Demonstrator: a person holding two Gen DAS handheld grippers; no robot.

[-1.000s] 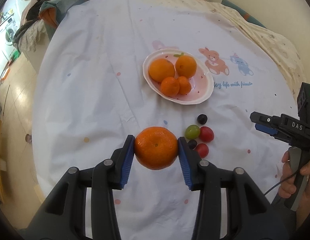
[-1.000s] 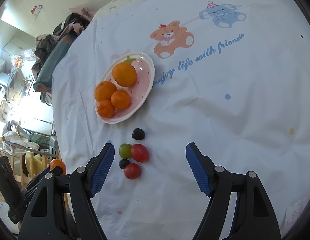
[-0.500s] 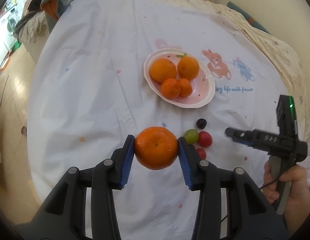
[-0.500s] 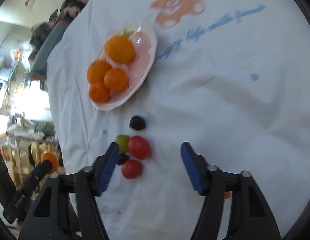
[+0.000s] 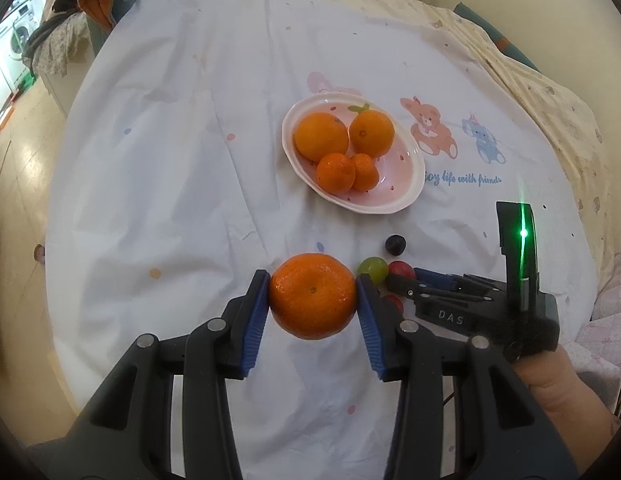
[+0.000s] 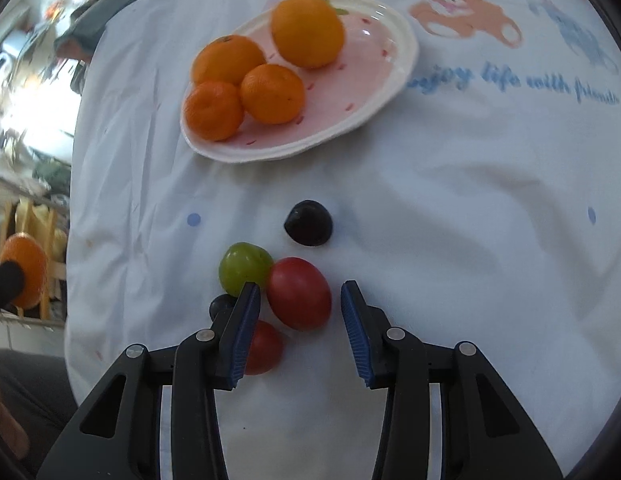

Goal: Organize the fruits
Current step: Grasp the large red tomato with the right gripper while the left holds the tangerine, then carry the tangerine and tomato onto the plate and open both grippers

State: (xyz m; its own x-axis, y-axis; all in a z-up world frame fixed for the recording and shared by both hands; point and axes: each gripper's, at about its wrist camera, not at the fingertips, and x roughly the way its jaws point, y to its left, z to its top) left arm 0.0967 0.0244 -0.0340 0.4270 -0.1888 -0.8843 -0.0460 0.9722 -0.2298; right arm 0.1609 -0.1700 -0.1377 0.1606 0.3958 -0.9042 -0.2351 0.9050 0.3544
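My left gripper has its fingers closed on a mandarin, carried above the white cloth short of the pink plate, which holds four oranges. My right gripper has its fingers partly spread, straddling a red tomato without visible contact. A green grape touches that tomato; a dark grape lies apart, nearer the plate.

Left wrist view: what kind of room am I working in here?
Probably a lived-in home, not a lab. The fruit plate sits on a children's cartoon sheet over a round table, a washing machine stands at far left, and clothes are piled behind.
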